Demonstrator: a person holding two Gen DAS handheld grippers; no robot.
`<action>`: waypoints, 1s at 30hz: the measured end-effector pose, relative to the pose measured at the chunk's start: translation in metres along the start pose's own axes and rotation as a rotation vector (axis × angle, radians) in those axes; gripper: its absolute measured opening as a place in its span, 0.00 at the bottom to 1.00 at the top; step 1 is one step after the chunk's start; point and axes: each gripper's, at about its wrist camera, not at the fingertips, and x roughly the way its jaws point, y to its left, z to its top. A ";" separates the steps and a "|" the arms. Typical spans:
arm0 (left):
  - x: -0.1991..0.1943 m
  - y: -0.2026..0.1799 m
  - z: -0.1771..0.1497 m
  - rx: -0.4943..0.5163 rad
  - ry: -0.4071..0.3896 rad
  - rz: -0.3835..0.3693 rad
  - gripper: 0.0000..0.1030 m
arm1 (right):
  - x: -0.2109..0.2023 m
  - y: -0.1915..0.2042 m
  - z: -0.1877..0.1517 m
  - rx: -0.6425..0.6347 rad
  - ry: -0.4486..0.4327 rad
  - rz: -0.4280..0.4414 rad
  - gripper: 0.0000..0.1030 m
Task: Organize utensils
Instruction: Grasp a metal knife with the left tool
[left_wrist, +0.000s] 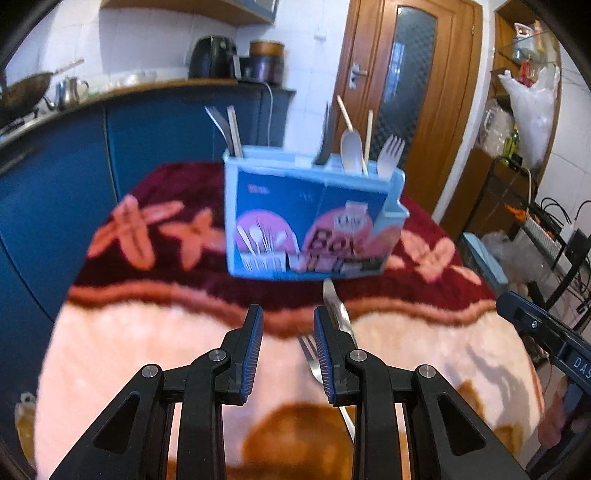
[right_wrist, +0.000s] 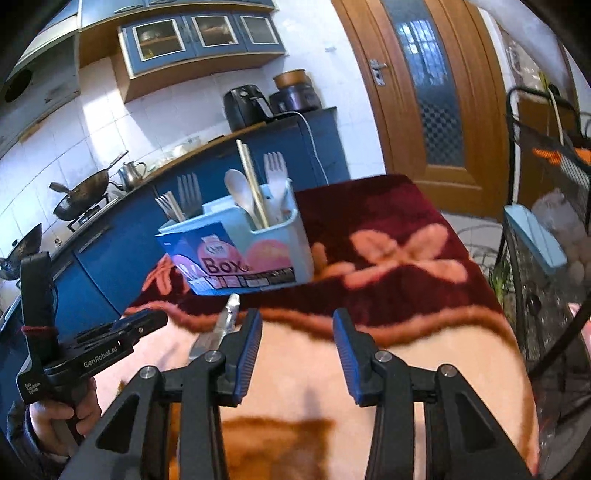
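Nearest my left lens, the left tool (left_wrist: 288, 350) hangs with its jaws apart and nothing between them; a metal fork (left_wrist: 309, 355) and a metal knife (left_wrist: 338, 309) lie on the blanket-covered tabletop (left_wrist: 110, 350) just beside its right finger, partly hidden by it. My right tool (right_wrist: 297, 358) is also open and empty above the pink blanket. Beyond both stands the blue utensil box (right_wrist: 236, 251), upright on the dark red part, holding forks, a spoon and chopsticks
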 end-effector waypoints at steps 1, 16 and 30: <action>0.004 0.000 -0.002 0.000 0.021 -0.007 0.28 | 0.000 -0.002 -0.001 0.006 0.002 -0.002 0.45; 0.044 -0.005 -0.017 -0.072 0.238 -0.090 0.28 | 0.004 -0.021 -0.013 0.051 0.033 0.005 0.46; 0.059 -0.003 -0.017 -0.178 0.269 -0.222 0.04 | 0.007 -0.025 -0.018 0.066 0.055 0.005 0.46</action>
